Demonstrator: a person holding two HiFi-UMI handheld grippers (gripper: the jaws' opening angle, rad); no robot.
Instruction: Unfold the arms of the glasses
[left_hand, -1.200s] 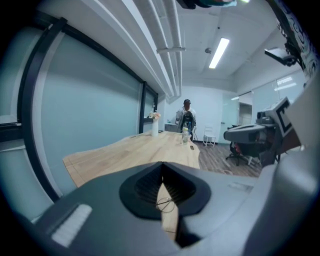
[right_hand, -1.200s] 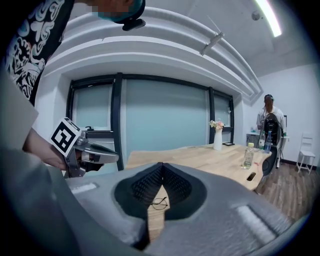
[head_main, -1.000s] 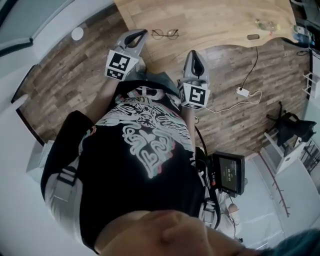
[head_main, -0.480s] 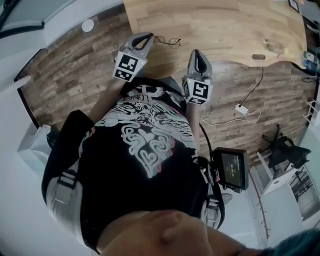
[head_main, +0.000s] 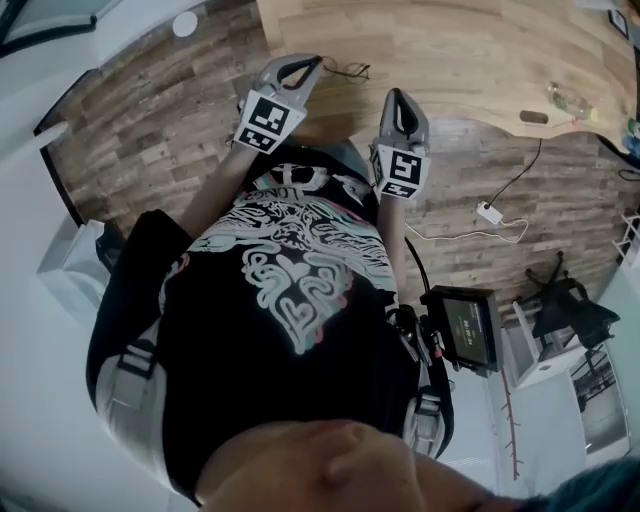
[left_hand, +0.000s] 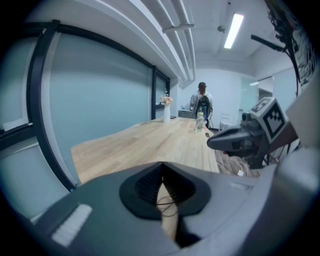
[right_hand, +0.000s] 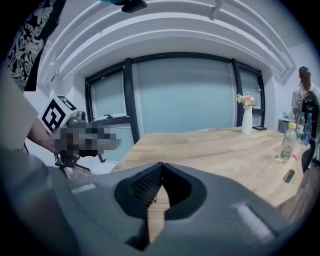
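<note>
Head view, glasses (head_main: 347, 70) on wooden table (head_main: 470, 45), plank floor (head_main: 150, 130), left gripper (head_main: 312, 63), right gripper (head_main: 397, 94) closed, empty.

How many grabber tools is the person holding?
2. The left gripper is at the wooden table's near edge, close beside the glasses. The right gripper is further right along that edge, apart from the glasses. No others show.
</note>
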